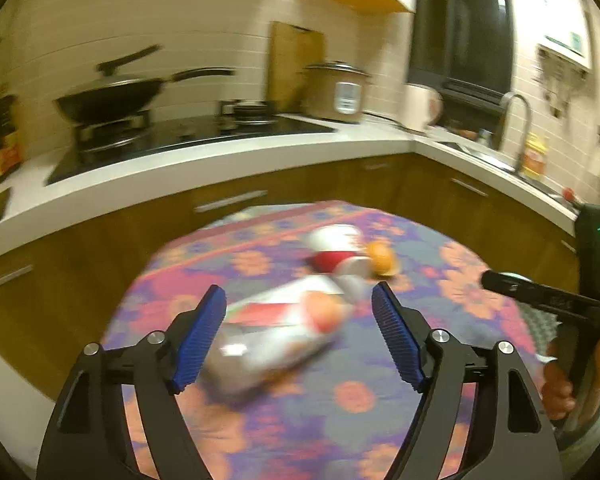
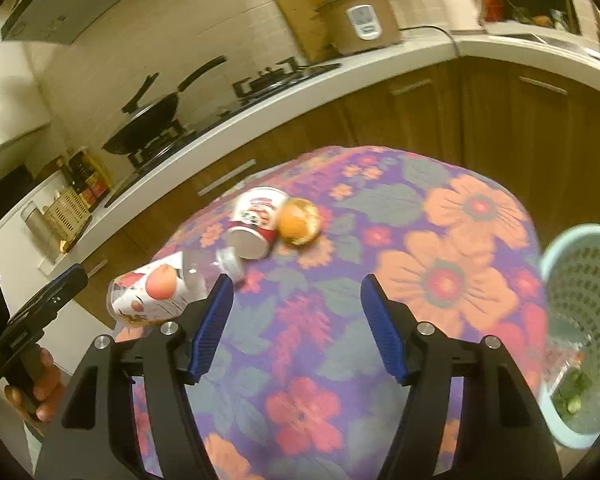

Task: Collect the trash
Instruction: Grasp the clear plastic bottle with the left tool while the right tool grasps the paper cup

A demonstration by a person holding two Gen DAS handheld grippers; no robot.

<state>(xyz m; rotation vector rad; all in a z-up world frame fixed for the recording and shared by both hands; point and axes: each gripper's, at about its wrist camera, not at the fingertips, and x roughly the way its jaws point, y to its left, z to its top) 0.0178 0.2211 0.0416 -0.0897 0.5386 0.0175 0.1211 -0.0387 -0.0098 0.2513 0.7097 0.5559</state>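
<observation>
A clear plastic bottle [image 1: 276, 332] with a red and white label lies on its side on the floral tablecloth [image 1: 339, 396], blurred, between the open jaws of my left gripper [image 1: 299, 304]. It also shows in the right wrist view [image 2: 160, 292], left of my open, empty right gripper [image 2: 296, 292]. Beyond it lie a red and white paper cup [image 2: 258, 220] on its side and an orange peel [image 2: 300, 220] touching it. A light blue trash basket [image 2: 583, 332] stands at the table's right edge with some waste inside.
A kitchen counter [image 1: 220, 168] curves behind the table with a wok on the stove [image 1: 108, 100], a rice cooker [image 1: 335, 92], a kettle and a sink tap [image 1: 517, 120]. Wooden cabinets run below it. The right gripper's handle [image 1: 559, 304] shows at right.
</observation>
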